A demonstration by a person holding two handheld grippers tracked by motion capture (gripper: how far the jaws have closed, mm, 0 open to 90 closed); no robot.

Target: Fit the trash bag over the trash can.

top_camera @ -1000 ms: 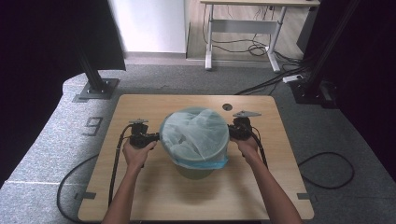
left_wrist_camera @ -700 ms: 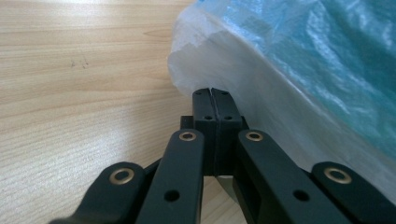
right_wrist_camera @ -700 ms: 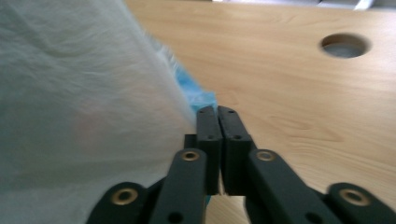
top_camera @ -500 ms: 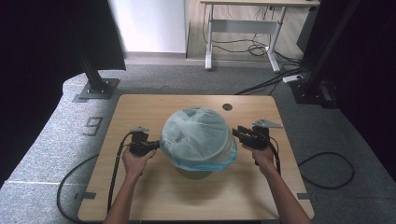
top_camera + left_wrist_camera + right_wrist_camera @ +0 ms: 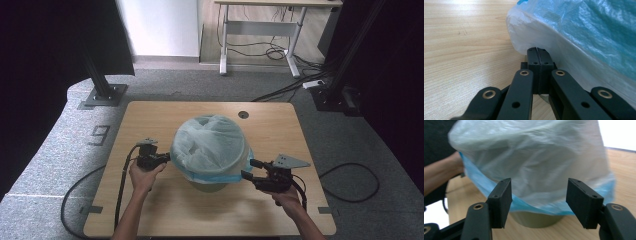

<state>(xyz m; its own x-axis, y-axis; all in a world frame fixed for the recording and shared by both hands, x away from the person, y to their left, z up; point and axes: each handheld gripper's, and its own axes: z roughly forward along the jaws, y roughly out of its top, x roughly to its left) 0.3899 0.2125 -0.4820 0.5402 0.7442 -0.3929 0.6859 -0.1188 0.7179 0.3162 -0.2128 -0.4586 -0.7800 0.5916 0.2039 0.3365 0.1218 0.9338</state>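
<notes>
High view puts the bin (image 5: 212, 184) with its bag liner (image 5: 210, 147) at centre frame — our left gripper (image 5: 161, 159) pinches the liner taut, while our right gripper (image 5: 248, 169), jaws just opened and empty, repositions lower right.

A light wooden tabletop (image 5: 150, 120) stands on grey carpet (image 5: 65, 150). Black curtains (image 5: 45, 50) hang at both sides. Behind, a white wall (image 5: 160, 27), a desk frame (image 5: 260, 35) and loose cables (image 5: 280, 52).
</notes>
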